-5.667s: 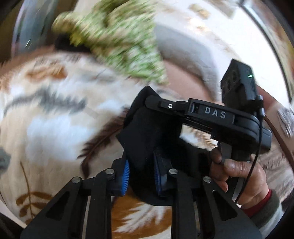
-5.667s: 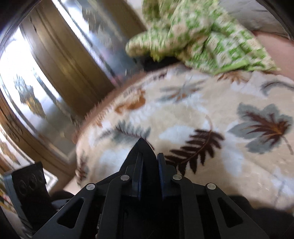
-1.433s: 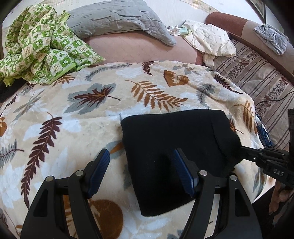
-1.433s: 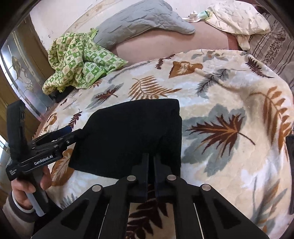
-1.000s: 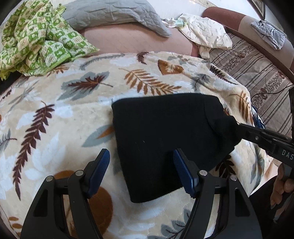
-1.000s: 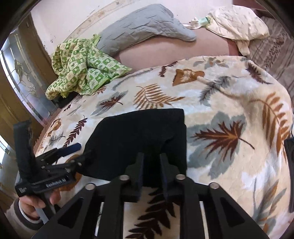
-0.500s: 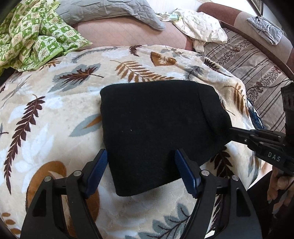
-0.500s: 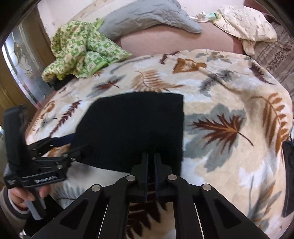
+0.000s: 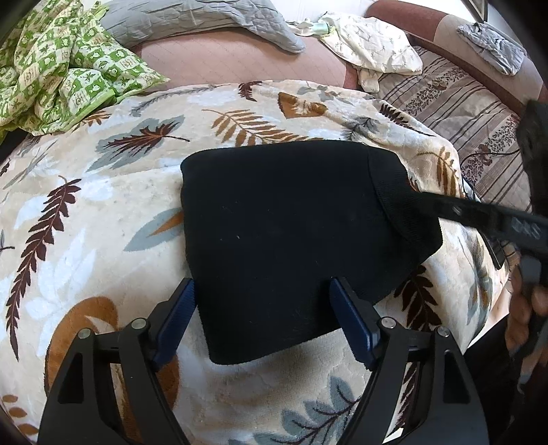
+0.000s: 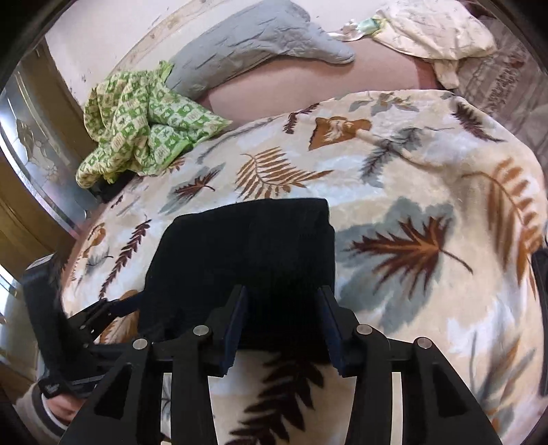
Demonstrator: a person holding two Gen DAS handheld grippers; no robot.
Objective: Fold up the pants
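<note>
Left hand-held gripper (image 9: 262, 313): jaws parted and opening, set astride the near edge of the folded black pants (image 9: 291, 232); pads not pressing. Right hand-held gripper (image 10: 282, 320): jaws opening over the pants' near edge, nothing clamped. Pants lie flat on the leaf-print blanket (image 9: 85, 212) of the bed. Beyond: green checked cloth (image 9: 61, 61), grey pillow (image 9: 205, 17).

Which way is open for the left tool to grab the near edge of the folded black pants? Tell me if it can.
Probably yes. The left tool is opening, its pads straddling the near edge of the folded black pants on the leaf-print blanket, with nothing between.
</note>
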